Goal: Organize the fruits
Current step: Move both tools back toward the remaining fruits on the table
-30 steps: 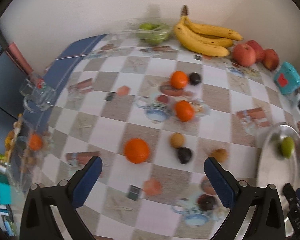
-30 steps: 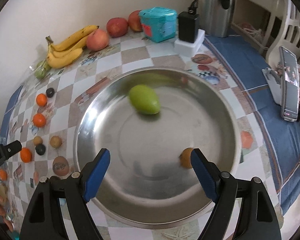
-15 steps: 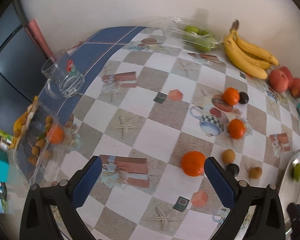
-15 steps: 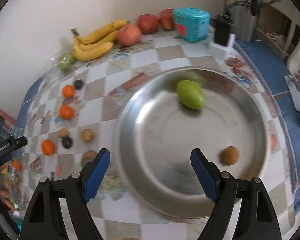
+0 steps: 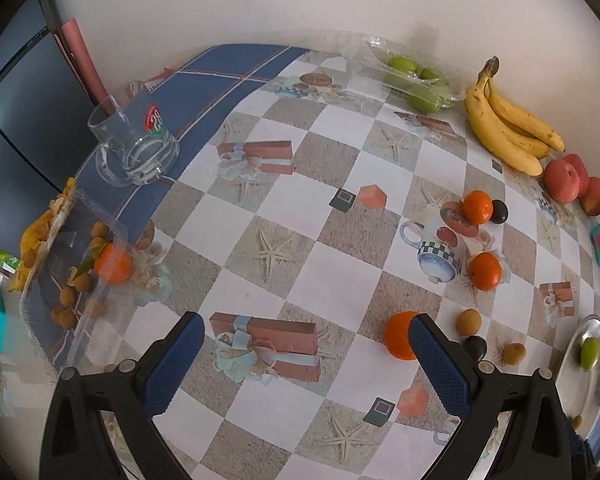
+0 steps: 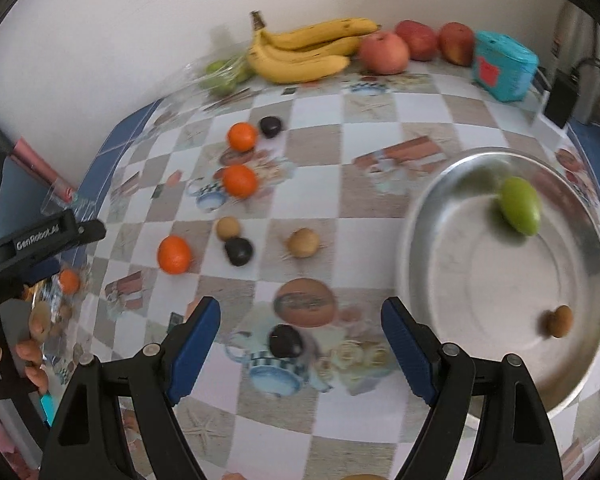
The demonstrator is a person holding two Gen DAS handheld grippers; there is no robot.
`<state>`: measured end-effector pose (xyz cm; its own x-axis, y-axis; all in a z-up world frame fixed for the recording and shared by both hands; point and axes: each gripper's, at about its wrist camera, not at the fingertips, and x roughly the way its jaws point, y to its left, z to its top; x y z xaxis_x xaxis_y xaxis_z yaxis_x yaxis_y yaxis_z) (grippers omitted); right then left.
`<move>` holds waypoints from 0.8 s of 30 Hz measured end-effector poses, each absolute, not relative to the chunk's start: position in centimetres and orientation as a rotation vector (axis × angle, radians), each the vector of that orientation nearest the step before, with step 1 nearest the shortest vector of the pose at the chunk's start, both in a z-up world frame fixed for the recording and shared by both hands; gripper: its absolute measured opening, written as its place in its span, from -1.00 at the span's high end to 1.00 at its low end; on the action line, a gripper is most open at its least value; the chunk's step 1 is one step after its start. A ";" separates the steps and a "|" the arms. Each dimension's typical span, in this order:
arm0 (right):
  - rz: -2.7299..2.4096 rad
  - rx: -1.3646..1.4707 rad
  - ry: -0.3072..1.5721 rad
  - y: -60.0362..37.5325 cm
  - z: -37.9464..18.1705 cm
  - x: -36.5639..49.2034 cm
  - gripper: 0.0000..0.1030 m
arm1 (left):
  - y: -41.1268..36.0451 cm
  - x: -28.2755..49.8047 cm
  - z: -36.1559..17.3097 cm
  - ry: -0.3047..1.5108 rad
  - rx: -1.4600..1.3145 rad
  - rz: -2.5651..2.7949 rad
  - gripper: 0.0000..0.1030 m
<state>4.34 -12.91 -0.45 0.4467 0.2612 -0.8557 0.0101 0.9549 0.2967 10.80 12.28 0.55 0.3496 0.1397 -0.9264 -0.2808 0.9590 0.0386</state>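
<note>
1. Left gripper [image 5: 306, 354]: blue-padded jaws spread wide, nothing between them, hovering above the checkered tablecloth [image 5: 312, 292]. Its right finger overlaps the nearest orange [image 5: 398, 334] in view; contact cannot be judged.
2. Right gripper [image 6: 300, 338]: jaws equally wide apart, holding nothing. A dark plum [image 6: 285, 341] sits on the cloth in the gap ahead of the fingers, not touched.
3. Steel plate [image 6: 440, 240] lies just beside the right gripper's right finger. Inside it: one green mango [image 6: 519, 205] toward the far rim, one small brown fruit [image 6: 557, 321] near the right edge, well apart from each other.
4. Mid-table loose fruit, right wrist view: an orange at left, a second dark plum [image 6: 239, 251] touching a brown longan [image 6: 228, 228], another brown fruit [image 6: 302, 243] alone, closer to the plate.
5. Farther: two more oranges [image 6: 240, 180] one behind the other; a third dark plum [image 6: 270, 125] just beside the far one.
6. Left edge, left wrist view: clear plastic tray [image 5: 76, 216] with small brown fruits and an orange seen through it; glass mug [image 5: 134, 138] behind it on the blue border.
7. Against the wall: bag of green fruit [image 5: 414, 80], banana bunch [image 6: 304, 54], three red apples [image 6: 384, 53], teal box [image 6: 503, 65].
8. Right wrist view slightly blurred.
</note>
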 end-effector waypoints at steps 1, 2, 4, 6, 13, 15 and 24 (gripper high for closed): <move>0.163 0.272 1.102 -12.6 -0.5 4.4 -0.62 | 12.3 10.8 0.5 1.187 -0.135 0.272 -1.00; 0.167 0.269 1.105 -12.3 -0.5 4.4 -0.62 | 12.3 10.8 0.3 1.192 -0.135 0.269 -1.00; 0.176 0.252 1.112 -11.7 -0.7 4.6 -0.61 | 12.2 10.9 0.1 1.201 -0.130 0.263 -1.00; 0.180 0.231 1.125 -11.1 -1.1 4.7 -0.62 | 12.0 11.0 -0.3 1.216 -0.126 0.257 -1.00; 0.199 0.203 1.222 -10.0 -3.6 5.0 -0.62 | 11.1 11.3 -2.5 1.285 -0.122 0.226 -1.00; 0.194 0.186 1.243 -9.9 -4.1 5.0 -0.62 | 10.9 11.4 -3.1 1.302 -0.113 0.222 -1.00; 0.158 0.164 1.302 -10.1 -6.1 5.1 -0.62 | 10.1 11.5 -5.6 1.376 -0.114 0.215 -1.00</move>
<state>5.09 -10.13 -6.12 0.2582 0.2077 -0.9435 -0.0238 0.9777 0.2087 11.55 10.14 -5.58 0.1779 0.0854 -0.9803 -0.2183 0.9748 0.0454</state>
